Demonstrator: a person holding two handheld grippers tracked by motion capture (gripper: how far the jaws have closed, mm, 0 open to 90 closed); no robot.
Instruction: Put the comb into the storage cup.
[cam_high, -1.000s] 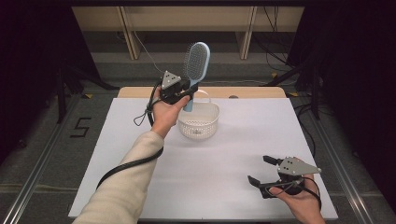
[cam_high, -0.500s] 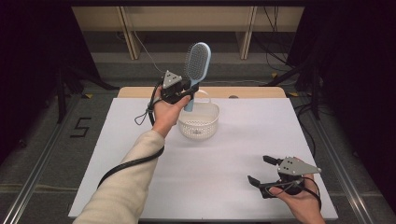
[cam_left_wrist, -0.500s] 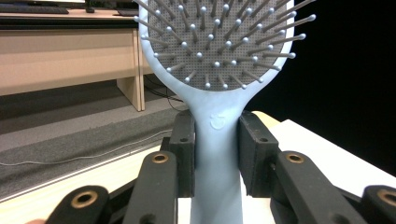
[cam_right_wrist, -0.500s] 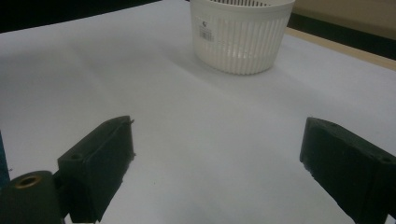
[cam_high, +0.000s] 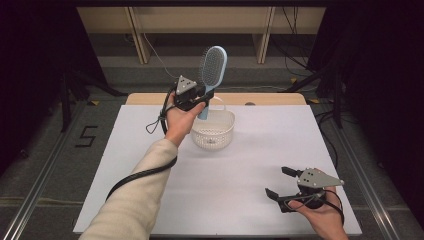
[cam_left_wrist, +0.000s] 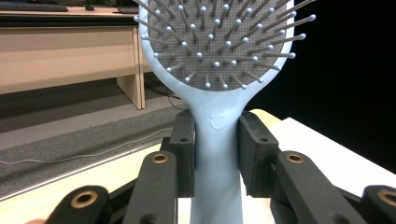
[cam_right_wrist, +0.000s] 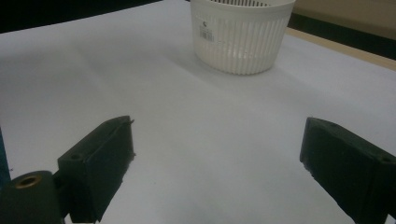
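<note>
A person works at a white surface (cam_high: 150, 165) with a handheld gripper in each hand. The left gripper (cam_high: 200, 96) is raised above the far edge of the surface, near its middle. Its fingers (cam_left_wrist: 254, 156) are clenched on the handle of a pale blue hairbrush (cam_high: 212, 75), one finger on each side of the handle just below the head. The hairbrush stands upright, with its bristled head pointing up and the low end of its handle hanging over a white plastic basket (cam_high: 213, 131). The basket has slatted walls and sits on the surface close to the middle of the far edge. The right gripper (cam_high: 281, 182) is low over the surface near the near right corner, well apart from the basket. Its fingers (cam_right_wrist: 95, 165) are spread wide, released, with bare surface between them.
</note>
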